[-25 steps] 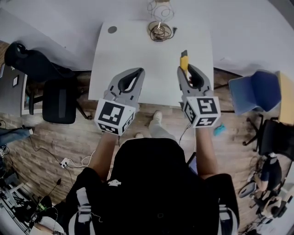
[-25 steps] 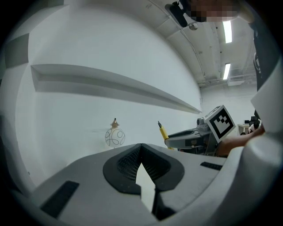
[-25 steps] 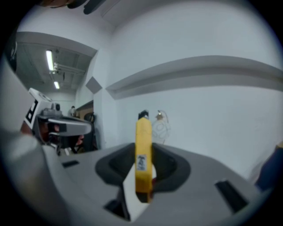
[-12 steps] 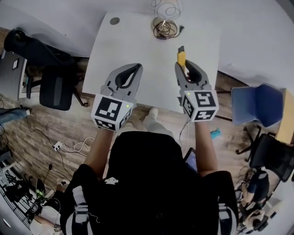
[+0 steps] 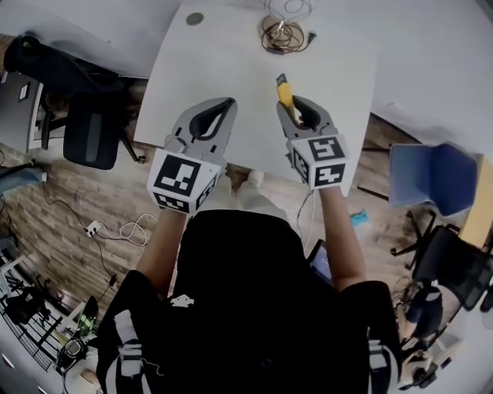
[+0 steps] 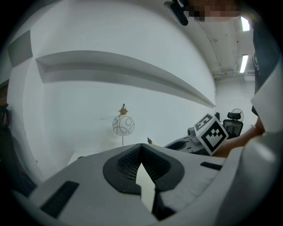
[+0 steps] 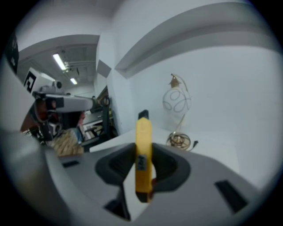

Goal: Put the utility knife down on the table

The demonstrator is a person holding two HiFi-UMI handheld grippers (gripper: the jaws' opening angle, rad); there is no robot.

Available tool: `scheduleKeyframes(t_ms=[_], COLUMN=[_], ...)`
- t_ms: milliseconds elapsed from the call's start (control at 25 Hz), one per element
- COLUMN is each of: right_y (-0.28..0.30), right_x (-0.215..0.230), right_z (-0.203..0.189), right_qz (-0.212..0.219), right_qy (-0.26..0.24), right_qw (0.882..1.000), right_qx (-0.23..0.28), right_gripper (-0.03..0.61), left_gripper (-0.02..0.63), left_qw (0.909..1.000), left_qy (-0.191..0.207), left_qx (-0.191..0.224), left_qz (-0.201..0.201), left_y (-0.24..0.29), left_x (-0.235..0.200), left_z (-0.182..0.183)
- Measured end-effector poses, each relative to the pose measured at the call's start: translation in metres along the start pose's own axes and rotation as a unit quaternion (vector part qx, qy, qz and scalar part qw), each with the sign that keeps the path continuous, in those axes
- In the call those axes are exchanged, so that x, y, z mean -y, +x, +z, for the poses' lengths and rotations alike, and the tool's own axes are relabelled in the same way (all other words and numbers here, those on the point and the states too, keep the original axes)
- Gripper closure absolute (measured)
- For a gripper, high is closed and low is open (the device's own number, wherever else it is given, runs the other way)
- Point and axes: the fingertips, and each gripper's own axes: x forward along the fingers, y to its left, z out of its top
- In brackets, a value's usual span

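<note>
In the head view, the grey, curved-fingered left gripper (image 5: 224,105) and right gripper (image 5: 296,104) are held side by side over the near half of a smooth white table (image 5: 223,61). A slim yellow utility knife (image 5: 284,92) with a dark tip sticks forward out of the right one, over the tabletop. A coiled wire lamp (image 5: 283,34) and a small round dark disc (image 5: 195,18) sit at the far edge. A black office chair (image 5: 91,140) stands on the wood-plank floor to the left and a blue chair (image 5: 431,173) to the right. In the left gripper view, the left gripper (image 6: 141,147) has its ribbed black pads meeting at the tips with nothing between them, and the lamp's wire globe (image 6: 123,125) stands beyond. In the right gripper view, the right gripper (image 7: 142,155) is clamped on the utility knife (image 7: 143,145), its glossy yellow plastic body upright between the pads and its dark end pointing away towards the lamp (image 7: 177,105).
</note>
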Motion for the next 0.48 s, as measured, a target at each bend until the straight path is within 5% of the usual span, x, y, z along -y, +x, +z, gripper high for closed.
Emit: scheduleKeyframes(t_ms=[480], right_y=[0.044], right_x=[-0.038], right_z=[-0.025], right_qz=[0.044], right_qy=[-0.081], right_qw=[0.992], right_qx=[-0.088], right_gripper=[0.442], left_gripper=[0.598], left_qw=[0.9997], left_qy=[-0.023], left_qx=[0.000], left_qz=[-0.003], left_y=[-0.003], left_x=[-0.033], left_z=[-0.016])
